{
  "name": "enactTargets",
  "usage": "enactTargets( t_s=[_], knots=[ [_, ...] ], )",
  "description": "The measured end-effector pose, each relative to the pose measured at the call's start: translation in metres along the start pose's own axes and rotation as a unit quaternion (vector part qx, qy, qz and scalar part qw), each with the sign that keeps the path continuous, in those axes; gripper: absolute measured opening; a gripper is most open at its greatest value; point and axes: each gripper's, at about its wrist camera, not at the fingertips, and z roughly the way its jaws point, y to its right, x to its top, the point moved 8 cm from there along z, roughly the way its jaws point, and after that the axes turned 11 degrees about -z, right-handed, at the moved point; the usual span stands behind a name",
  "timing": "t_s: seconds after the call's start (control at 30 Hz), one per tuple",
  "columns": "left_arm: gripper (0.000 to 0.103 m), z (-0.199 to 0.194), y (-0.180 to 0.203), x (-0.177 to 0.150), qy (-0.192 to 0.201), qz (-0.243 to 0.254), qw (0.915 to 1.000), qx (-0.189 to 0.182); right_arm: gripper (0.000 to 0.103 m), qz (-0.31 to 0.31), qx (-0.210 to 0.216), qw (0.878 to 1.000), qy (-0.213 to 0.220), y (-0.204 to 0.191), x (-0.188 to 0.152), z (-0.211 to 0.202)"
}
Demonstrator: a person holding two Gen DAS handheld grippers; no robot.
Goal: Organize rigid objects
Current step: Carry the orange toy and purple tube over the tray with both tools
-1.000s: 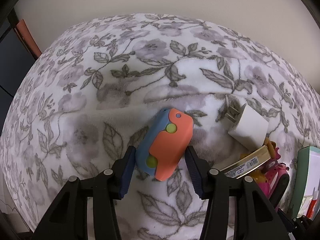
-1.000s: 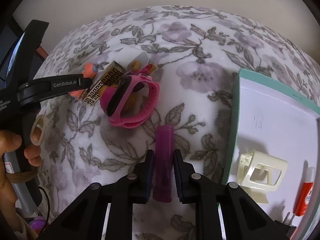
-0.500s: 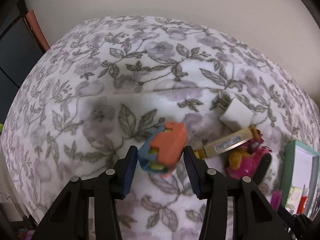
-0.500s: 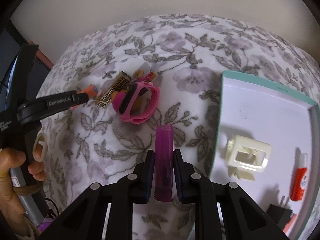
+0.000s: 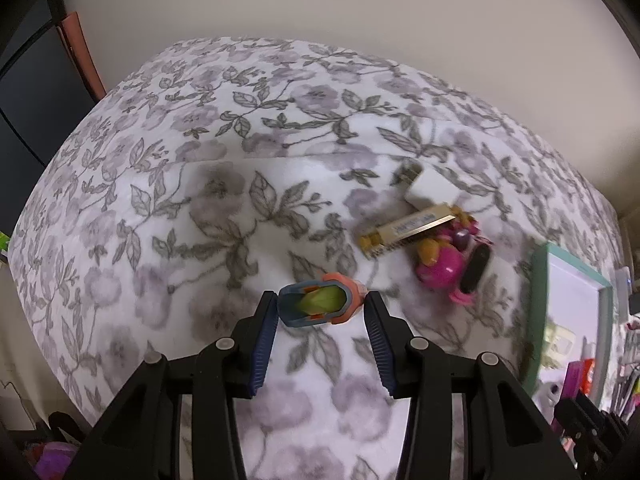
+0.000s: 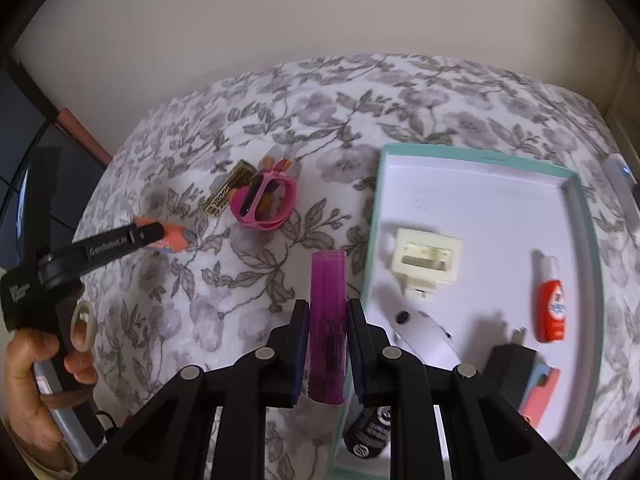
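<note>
My left gripper (image 5: 320, 310) is shut on an orange and blue toy (image 5: 320, 304) with a green middle, held above the floral blanket; the toy also shows in the right wrist view (image 6: 172, 238). My right gripper (image 6: 328, 316) is shut on a purple lighter (image 6: 328, 308), held above the blanket by the left rim of a teal-rimmed white tray (image 6: 486, 160). On the blanket lie a gold patterned box (image 5: 408, 228), a white charger (image 5: 430, 188) and a pink watch (image 6: 262, 202) over a small toy.
The tray holds a cream plastic piece (image 6: 426, 260), a red and white tube (image 6: 552, 304), a black plug (image 6: 510, 364), a white object (image 6: 420, 332) and a black item (image 6: 368, 436). A wall runs behind the blanket. Dark furniture stands at the left.
Both grippers have risen away from the blanket with their objects. The orange toy has tilted end-on in the left gripper. The right gripper has moved toward the tray.
</note>
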Motion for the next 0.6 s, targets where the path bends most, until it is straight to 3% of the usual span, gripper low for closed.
enactTargets(
  t_s=[0.3,0.6],
  knots=[
    [0.046,-0.046,0.059,-0.019,0.028,0.051,0.9975,-0.041,0.02,0.049,-0.015,0.999,0.018,0.036,-0.012,-0.029],
    [0.046,-0.065,0.144,-0.064,0.023,0.133,0.9869,-0.089,0.02,0.103,-0.036,0.994,0.024,0.085,-0.023,-0.046]
  ],
)
